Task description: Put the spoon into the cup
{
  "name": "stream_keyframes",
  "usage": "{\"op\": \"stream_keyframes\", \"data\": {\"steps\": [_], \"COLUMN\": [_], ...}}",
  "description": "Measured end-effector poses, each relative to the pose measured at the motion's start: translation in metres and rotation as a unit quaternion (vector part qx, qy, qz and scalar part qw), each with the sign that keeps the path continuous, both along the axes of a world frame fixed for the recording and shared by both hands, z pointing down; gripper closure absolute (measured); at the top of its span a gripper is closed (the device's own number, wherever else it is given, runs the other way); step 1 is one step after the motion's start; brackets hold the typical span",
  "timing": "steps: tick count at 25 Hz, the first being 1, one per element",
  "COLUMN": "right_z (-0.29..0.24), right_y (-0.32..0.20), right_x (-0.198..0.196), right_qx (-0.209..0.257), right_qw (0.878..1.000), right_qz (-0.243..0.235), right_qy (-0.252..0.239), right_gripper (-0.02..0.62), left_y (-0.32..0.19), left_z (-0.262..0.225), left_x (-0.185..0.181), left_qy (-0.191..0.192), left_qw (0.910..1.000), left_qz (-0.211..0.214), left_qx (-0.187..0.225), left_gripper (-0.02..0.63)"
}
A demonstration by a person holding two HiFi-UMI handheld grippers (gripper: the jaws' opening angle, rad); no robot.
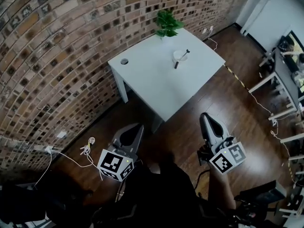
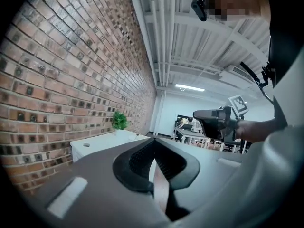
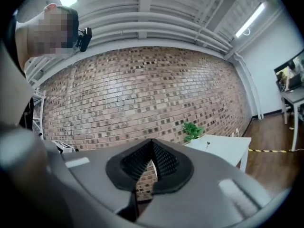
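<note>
A small white cup stands on the white table far ahead of me. The dark spoon slants across the cup's rim; I cannot tell whether its bowl is inside. In the right gripper view the spoon is a thin dark stick above the tabletop. My left gripper and right gripper are both over the wooden floor, well short of the table. Each is shut with nothing between its pads. The left gripper view looks along its own shut jaws, with the right gripper off to the right.
A green potted plant stands at the table's far corner by the brick wall. The tabletop has a round cable hole. White cables lie on the floor at the left. Desks and chairs stand at the right.
</note>
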State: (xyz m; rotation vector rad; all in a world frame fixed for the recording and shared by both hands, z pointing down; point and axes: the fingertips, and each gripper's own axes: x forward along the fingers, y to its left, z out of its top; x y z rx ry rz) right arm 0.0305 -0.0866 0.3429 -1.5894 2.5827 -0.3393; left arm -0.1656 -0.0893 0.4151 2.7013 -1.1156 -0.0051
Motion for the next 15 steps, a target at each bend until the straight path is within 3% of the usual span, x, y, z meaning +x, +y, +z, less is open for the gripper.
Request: {"op": "stream_keyframes", "data": {"steps": [6, 11, 15], "right_z": [-0.007, -0.015, 0.001], "right_y": [0.042, 0.072, 0.091], "right_x": [0.042, 0.086, 0.121], "right_qx": [0.019, 0.037, 0.033], "right_qw": [1.0, 0.999, 0.999], "right_qz": [0.008, -0.012, -0.038], "right_qy": [0.002, 0.02, 0.005], "right_gripper": [0.589, 0.589, 0.589], "left_y": [0.032, 0.057, 0.083], "left_z": [-0.03, -0.02, -0.024], "left_x": [0.039, 0.079, 0.121], "left_qy": [0.002, 0.0, -0.032], "left_qw": [0.9996, 0.9992, 0.9988], "left_qz": [0.001, -0.041, -0.036], "left_qx": [0.029, 0.002, 0.008], "left_gripper": [0.612, 0.612, 0.612]}}
